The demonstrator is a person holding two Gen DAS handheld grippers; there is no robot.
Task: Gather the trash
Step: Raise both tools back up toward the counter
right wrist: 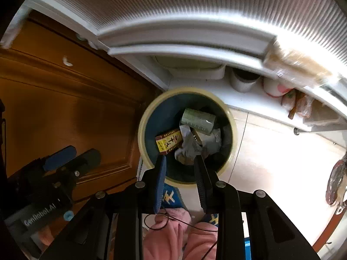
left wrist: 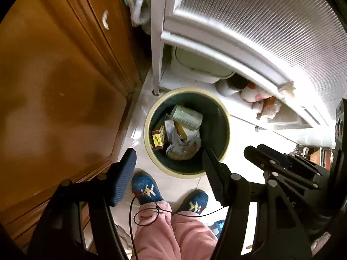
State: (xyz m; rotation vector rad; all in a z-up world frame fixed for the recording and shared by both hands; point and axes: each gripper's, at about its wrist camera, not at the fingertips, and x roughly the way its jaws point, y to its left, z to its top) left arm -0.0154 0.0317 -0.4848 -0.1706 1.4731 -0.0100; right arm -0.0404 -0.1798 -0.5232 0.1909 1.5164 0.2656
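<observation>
A round trash bin (left wrist: pixel 149 151) (right wrist: pixel 142 149) with a cream rim and dark inside stands on the pale floor. In it lie a green cylindrical can (left wrist: pixel 187 117) (right wrist: pixel 198 120), a yellow and red box (left wrist: pixel 157 139) (right wrist: pixel 169 144) and crumpled silvery wrappers (left wrist: pixel 182 145) (right wrist: pixel 190 149). My left gripper (left wrist: pixel 168 151) hangs straight over the bin, open wide, with nothing between its fingers. My right gripper (right wrist: pixel 179 157) is also above the bin, open by a narrower gap and empty. Each gripper shows in the other's view: the right gripper (left wrist: pixel 253 149) at the right, the left gripper (right wrist: pixel 76 155) at the left.
A brown wooden cabinet door (left wrist: pixel 65 86) stands left of the bin. A white ribbed door (left wrist: pixel 260 21) and a low shelf with white containers (left wrist: pixel 227 86) lie behind it. A person's blue slippers (left wrist: pixel 145 188) and pink trouser legs (left wrist: pixel 173 234) are just in front of the bin, with a thin cable (left wrist: pixel 151 212) across them.
</observation>
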